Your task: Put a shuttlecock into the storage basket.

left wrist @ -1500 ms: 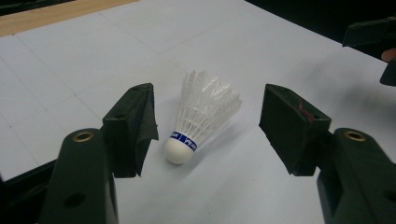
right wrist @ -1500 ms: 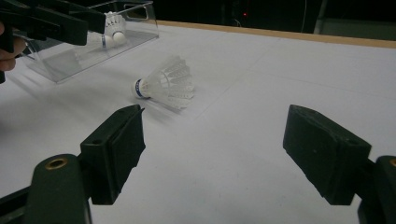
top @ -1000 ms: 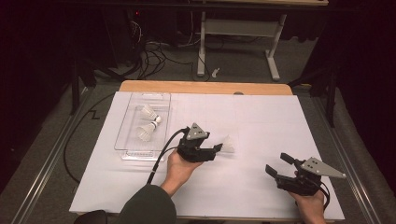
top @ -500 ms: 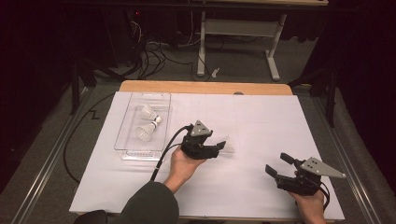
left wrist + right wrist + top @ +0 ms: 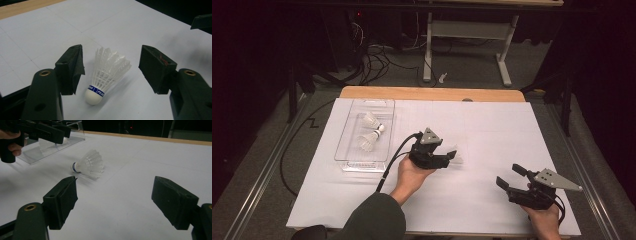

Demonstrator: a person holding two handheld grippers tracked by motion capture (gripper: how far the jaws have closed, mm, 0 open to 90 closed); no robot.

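A white feathered shuttlecock with a round cork nose and a blue band [image 5: 105, 75] lies on its side on the white sheet covering the desk [image 5: 492, 130], near the middle of the sheet in the high view. The left tongs [image 5: 451, 159] sit at its 9 o'clock side there, held in the person's left hand [image 5: 412, 175]. In the left gripper view the shuttlecock lies between the two black jaws, which stand wide apart; neither pad touches it, though the cork nose sits just beside the left one, and the feathers fan out toward 1 o'clock.

The right tongs [image 5: 510, 177] rest toward 4 o'clock of the shuttlecock in the high view, well apart from it, gripped by the right hand [image 5: 543, 220]. Their jaws also gape wide with nothing between them; the right gripper view shows the shuttlecock farther off at 11 o'clock.

A clear plastic rectangular tray [image 5: 346, 152] lies at the sheet's 9 o'clock side, holding two more white shuttlecocks [image 5: 368, 141].
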